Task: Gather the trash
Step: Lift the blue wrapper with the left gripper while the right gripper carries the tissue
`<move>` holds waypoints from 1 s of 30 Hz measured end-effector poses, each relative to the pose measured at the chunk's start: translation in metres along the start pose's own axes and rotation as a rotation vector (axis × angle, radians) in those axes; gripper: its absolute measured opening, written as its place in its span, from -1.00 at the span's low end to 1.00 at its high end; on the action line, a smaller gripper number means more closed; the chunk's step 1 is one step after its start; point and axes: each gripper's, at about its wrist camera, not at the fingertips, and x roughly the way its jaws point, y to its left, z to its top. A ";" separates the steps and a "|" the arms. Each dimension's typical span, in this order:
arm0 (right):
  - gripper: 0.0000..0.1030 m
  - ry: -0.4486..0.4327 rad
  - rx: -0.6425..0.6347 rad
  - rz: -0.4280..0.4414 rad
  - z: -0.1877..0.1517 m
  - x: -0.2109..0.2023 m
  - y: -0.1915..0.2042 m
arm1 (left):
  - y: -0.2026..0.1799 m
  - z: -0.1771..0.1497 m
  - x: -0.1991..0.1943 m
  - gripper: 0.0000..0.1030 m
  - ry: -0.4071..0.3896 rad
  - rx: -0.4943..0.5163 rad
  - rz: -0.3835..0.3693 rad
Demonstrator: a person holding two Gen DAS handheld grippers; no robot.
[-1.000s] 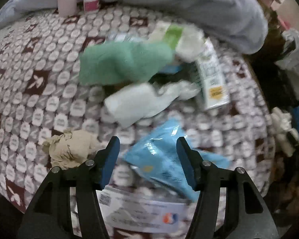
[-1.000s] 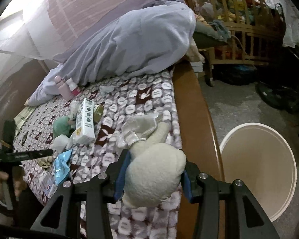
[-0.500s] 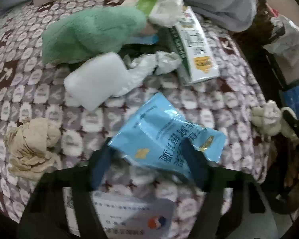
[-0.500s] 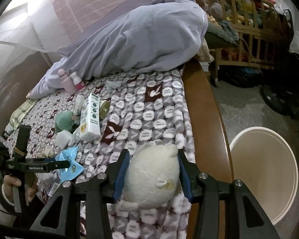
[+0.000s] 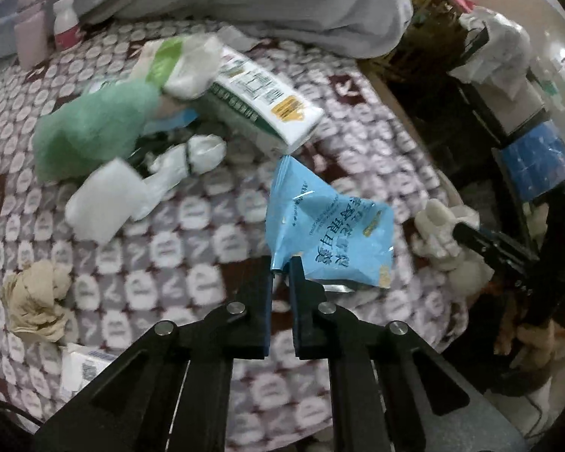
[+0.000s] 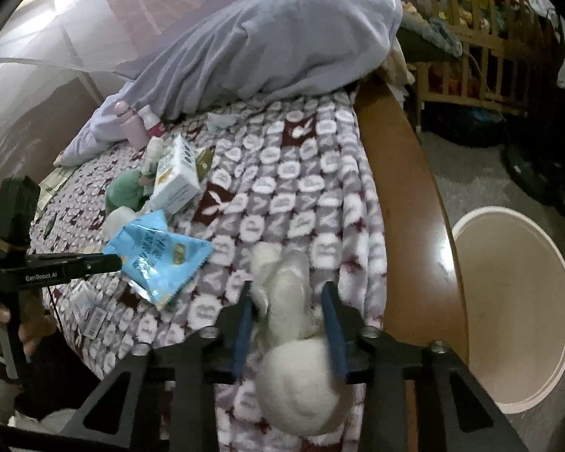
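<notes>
Blue wrapper lifted off the patterned bedcover; white plush squeezed tighter than a second ago.

Where the left gripper (image 5: 280,277) stood spread over the blue wrapper (image 5: 326,233) a second ago, its jaws are now pressed together on the wrapper's lower left corner, at centre frame. The right gripper (image 6: 288,293) is clamped on one white plush toy (image 6: 290,324), lower centre. One milk carton (image 5: 261,103), two pink bottles (image 5: 32,35) and one round bin (image 6: 516,286), far right, are counted.
</notes>
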 end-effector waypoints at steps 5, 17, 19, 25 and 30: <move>-0.70 -0.062 0.007 -0.024 0.008 -0.020 -0.007 | -0.025 0.009 -0.016 -0.94 -0.044 0.039 -0.049; -0.43 -0.038 0.098 0.022 0.010 -0.031 -0.030 | -0.064 0.020 0.003 -0.93 -0.040 0.108 -0.060; -0.31 -0.018 0.105 0.031 0.005 -0.025 -0.030 | -0.062 0.021 0.010 -0.90 -0.043 0.082 -0.075; -0.22 0.057 0.095 0.047 -0.013 -0.007 -0.024 | -0.061 0.038 0.034 -0.62 -0.077 0.000 -0.082; -0.22 0.044 0.132 0.093 -0.020 0.002 -0.025 | -0.068 0.050 0.052 -0.56 -0.071 -0.042 -0.103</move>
